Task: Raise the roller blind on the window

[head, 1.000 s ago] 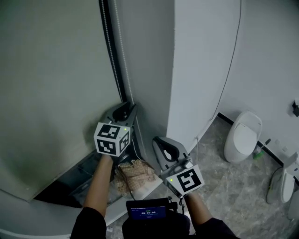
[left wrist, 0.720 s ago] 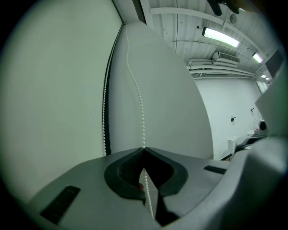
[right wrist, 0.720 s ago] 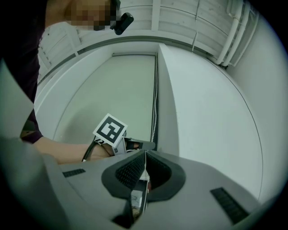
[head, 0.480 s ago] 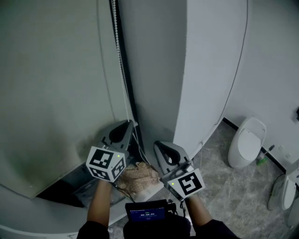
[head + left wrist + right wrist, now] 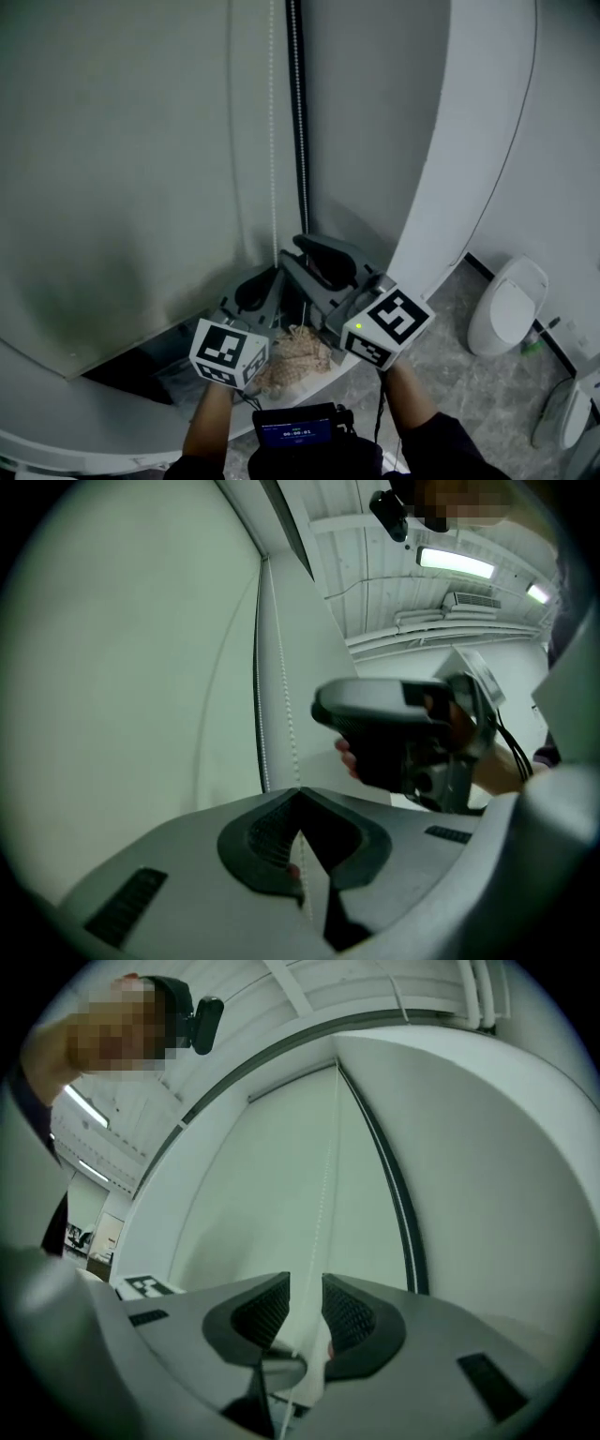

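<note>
The pale roller blind [image 5: 122, 169] hangs down over the window at the left. Its white bead chain [image 5: 273, 141] runs straight down beside the black frame strip [image 5: 298, 112]. My left gripper [image 5: 270, 281] is shut on the bead chain [image 5: 281, 696], and the jaws of that left gripper [image 5: 300, 794] meet around it. Just above and to the right, my right gripper [image 5: 302, 246] stands open. In the right gripper view the bead chain [image 5: 323, 1194] passes through the narrow gap at the right gripper [image 5: 306, 1290] without being pinched.
A white wall corner [image 5: 441, 141] rises right of the window. A toilet [image 5: 511, 314] stands on the grey marbled floor at lower right, with another white fixture [image 5: 572, 412] beyond. A patterned cloth [image 5: 295, 352] lies on the sill below the grippers. A small screen device [image 5: 295, 427] sits at my chest.
My right gripper has swung up and left to the bead chain, ending just above the left gripper. The left gripper stays on the chain, and the head view has tilted upward.
</note>
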Tool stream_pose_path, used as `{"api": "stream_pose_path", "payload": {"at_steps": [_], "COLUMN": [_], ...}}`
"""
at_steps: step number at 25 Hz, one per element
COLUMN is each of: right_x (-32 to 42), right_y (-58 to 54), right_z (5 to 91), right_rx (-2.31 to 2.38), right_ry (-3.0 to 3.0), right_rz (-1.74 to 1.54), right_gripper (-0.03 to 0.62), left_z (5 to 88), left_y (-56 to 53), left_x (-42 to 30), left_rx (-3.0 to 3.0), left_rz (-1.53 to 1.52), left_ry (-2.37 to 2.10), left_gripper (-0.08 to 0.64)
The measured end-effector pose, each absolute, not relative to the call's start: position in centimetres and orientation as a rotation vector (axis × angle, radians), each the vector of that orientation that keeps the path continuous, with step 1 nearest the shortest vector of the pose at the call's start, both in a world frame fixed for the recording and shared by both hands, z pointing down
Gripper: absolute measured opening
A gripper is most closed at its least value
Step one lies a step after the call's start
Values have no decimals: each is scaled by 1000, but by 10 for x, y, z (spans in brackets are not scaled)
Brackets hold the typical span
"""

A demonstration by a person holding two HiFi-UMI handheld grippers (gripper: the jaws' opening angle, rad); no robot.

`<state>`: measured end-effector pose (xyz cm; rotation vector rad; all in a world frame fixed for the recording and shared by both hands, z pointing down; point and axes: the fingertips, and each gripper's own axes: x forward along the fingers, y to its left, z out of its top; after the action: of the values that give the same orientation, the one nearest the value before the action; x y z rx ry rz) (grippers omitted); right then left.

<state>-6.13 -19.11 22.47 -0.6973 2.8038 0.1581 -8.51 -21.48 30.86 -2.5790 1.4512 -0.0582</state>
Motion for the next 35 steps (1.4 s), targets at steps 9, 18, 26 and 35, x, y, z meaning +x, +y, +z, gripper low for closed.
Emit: {"api": "stream_pose_path", "payload": {"at_steps": [9,18,26,35], "right_x": [-86,-83,-79,-73], "right_y": [-208,-229,-236,-235], "right_z": [161,185,285,313], "right_rx": [-771,-1006,-1086,-1059], "right_ry": [2755,2819,2938,2999], "right_rz": [253,468,484,273], "right_gripper": [27,21,20,21], "left_z": [315,318,267,182], "left_y": [-211,-211,-215,-244], "left_x": [-87,-103,-113,-64], "left_rx": [-2592,-2660,-2652,-2534], "left_rz": [-56,53,235,6], "left_ry": [1427,1377,1328,1212], "left_gripper": [9,12,14,66]}}
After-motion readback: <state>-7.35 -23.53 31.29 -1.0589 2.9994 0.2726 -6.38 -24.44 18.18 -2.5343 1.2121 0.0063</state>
